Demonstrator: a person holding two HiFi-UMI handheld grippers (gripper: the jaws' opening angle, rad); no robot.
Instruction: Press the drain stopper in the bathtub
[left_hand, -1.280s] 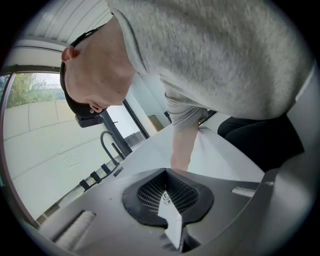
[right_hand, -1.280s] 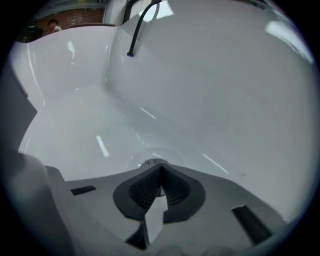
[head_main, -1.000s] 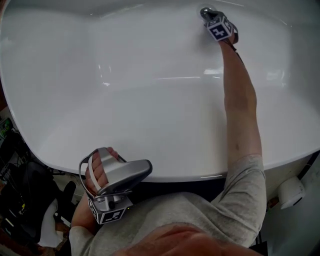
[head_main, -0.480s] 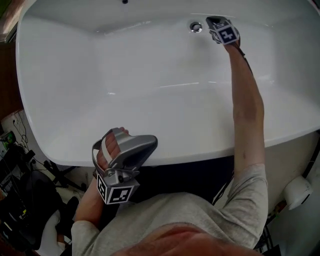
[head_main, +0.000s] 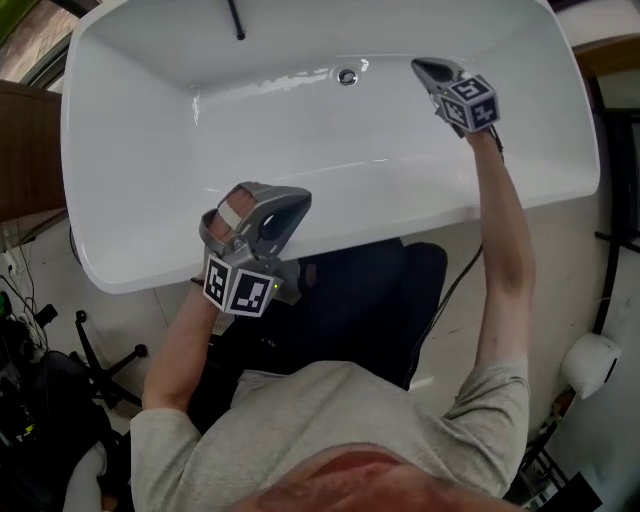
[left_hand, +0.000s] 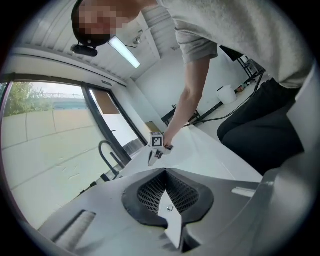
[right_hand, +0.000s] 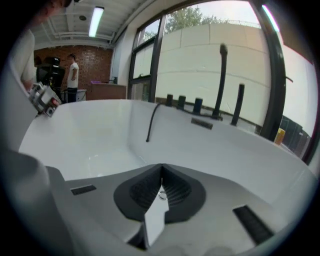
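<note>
Judged rigid and slick, the drain stopper (head_main: 347, 76) is best pushed top-centre; left hand-held gripper (head_main: 283, 205) and right hand-held gripper (head_main: 428, 70) are pressed together, empty.

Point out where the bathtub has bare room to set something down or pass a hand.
The bathtub floor is bare from its left wall to the drain stopper, and from the stopper to the near rim. Crowded: right of the stopper, by the right gripper, and the near rim by the left gripper.
</note>
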